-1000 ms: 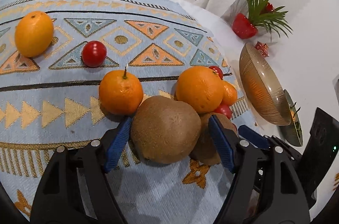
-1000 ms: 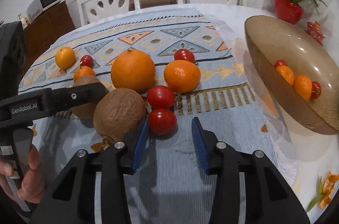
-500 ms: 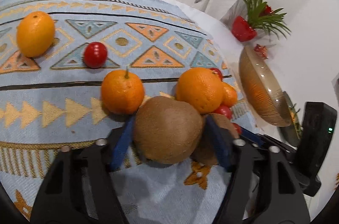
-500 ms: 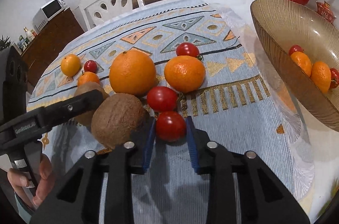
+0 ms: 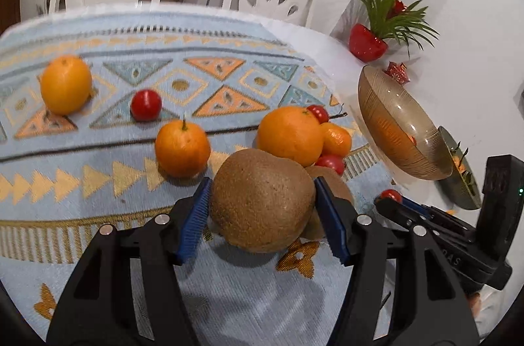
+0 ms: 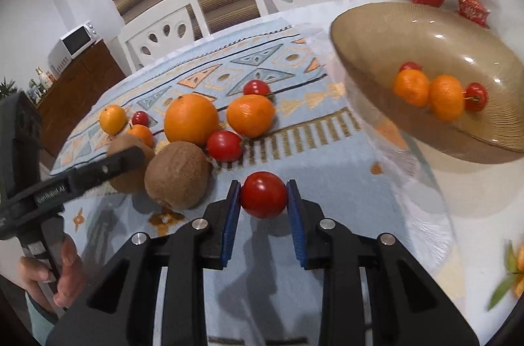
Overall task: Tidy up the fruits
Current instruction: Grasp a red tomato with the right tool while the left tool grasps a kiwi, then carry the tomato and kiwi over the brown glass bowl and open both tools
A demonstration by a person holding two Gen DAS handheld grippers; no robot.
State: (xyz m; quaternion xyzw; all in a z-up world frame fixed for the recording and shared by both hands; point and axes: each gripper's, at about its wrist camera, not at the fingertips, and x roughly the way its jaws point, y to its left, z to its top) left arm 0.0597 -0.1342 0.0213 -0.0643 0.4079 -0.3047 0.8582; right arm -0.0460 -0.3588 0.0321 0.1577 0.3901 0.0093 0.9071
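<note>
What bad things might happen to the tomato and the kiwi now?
The small round tomato could slip from the right hand-held gripper or get squashed. The kiwi in the left hand-held gripper touches the second kiwi; lifting it might roll that one.

In the left wrist view, a second kiwi [image 5: 330,182] is mostly hidden behind the held kiwi [image 5: 260,201] and a gripper finger. A tomato [image 5: 317,112] peeks from behind the large orange [image 5: 290,134]. The bowl's [image 5: 389,129] contents are barely visible. Near the desk's right edge, the right wrist view blurs an orange-green object [image 6: 512,267].
</note>
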